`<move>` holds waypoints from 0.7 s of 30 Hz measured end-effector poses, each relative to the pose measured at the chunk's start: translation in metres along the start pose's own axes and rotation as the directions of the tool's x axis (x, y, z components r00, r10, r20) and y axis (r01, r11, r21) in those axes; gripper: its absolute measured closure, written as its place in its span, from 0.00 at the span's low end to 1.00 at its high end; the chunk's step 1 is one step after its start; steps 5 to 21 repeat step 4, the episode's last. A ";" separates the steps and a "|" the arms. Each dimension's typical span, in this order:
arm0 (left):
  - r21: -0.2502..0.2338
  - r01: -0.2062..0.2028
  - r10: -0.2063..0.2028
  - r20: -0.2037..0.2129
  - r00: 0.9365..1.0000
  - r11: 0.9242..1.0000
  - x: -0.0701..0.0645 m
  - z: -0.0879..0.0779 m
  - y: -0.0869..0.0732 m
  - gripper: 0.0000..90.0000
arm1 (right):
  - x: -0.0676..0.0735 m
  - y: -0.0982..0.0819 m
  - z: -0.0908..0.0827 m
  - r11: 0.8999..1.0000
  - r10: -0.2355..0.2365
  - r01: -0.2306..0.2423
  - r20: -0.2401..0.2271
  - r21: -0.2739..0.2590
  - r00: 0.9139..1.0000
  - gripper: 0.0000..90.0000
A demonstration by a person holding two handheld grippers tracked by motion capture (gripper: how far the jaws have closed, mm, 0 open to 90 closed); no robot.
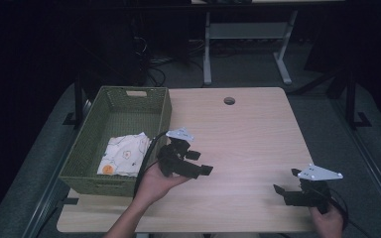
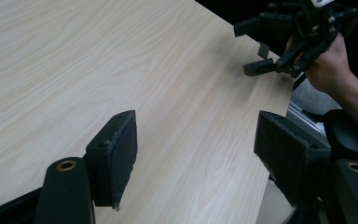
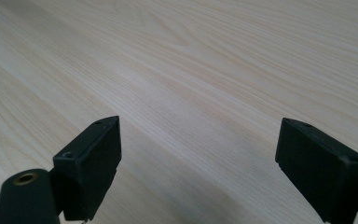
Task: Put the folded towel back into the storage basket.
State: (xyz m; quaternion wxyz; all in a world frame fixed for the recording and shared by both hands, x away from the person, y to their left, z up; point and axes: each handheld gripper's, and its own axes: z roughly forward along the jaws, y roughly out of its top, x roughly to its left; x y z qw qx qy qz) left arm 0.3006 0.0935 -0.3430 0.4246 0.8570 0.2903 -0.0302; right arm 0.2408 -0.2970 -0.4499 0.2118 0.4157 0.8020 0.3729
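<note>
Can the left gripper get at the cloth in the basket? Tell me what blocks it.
Probably yes. The left gripper is open, holds nothing and is beside the green basket; the patterned cloth lies uncovered inside. Only the basket wall lies between.

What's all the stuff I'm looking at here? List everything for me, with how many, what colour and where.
table: one, pale wood, centre of the high view
hole in the table: one, dark and round, near the far edge
basket: one, green woven, on the table's left side
cloth: one, white with a small orange pattern, lying inside the basket
desk frame: one, white legs, on the floor beyond the table
left hand-held gripper: one, black with a grey plate, just right of the basket, jaws open
right hand-held gripper: one, black with a grey plate, near the table's front right corner, jaws open
</note>
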 end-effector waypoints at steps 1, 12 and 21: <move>-0.001 -0.002 0.002 0.003 1.000 1.000 -0.001 0.001 -0.001 0.34 | 0.000 0.000 0.000 1.000 -0.001 0.001 -0.001 0.000 1.000 0.15; -0.003 -0.008 0.008 0.000 1.000 1.000 -0.004 0.004 -0.002 0.33 | 0.000 0.000 0.000 1.000 -0.009 0.009 0.000 -0.002 1.000 0.15; -0.003 -0.008 0.008 0.000 1.000 1.000 -0.004 0.004 -0.002 0.33 | 0.000 0.000 0.000 1.000 -0.009 0.009 0.000 -0.002 1.000 0.15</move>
